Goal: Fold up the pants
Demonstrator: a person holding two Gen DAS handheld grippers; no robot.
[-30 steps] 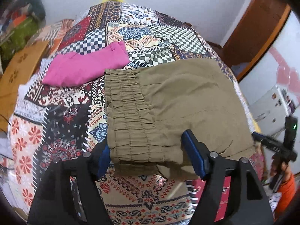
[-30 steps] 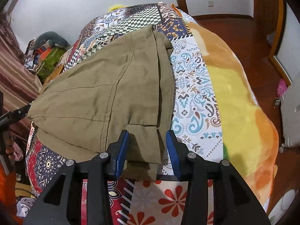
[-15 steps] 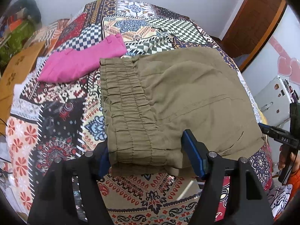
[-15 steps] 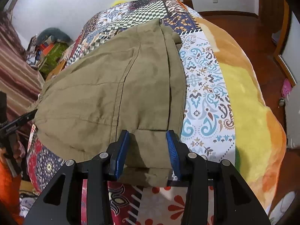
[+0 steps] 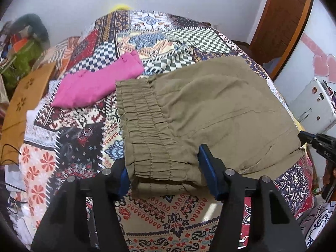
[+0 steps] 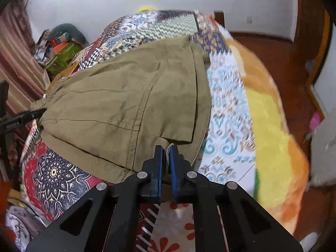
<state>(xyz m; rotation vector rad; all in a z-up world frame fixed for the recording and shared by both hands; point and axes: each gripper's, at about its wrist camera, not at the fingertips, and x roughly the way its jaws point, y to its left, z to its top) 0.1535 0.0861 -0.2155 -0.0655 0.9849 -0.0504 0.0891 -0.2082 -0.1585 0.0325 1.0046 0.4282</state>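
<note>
Olive-green pants [image 5: 210, 113] lie folded on the patterned bedspread, elastic waistband [image 5: 145, 126] toward the left. My left gripper [image 5: 162, 168] is open, its blue-padded jaws standing either side of the waistband's near corner. In the right wrist view the pants [image 6: 126, 105] spread up and left. My right gripper [image 6: 166, 153] is shut on the near hem corner of the pants, cloth pinched between the blue pads. The right gripper's tip also shows at the right edge of the left wrist view [image 5: 319, 142].
A folded pink garment [image 5: 98, 84] lies on the bed left of the pants. A brown cardboard piece [image 5: 23, 100] and clutter sit off the bed's left side. A yellow-orange blanket [image 6: 273, 126] covers the bed's right edge. A white appliance [image 5: 315, 105] stands at right.
My right gripper has closed from open onto the pants' hem corner. My left gripper stays open around the waistband corner, with the view shifting slightly.
</note>
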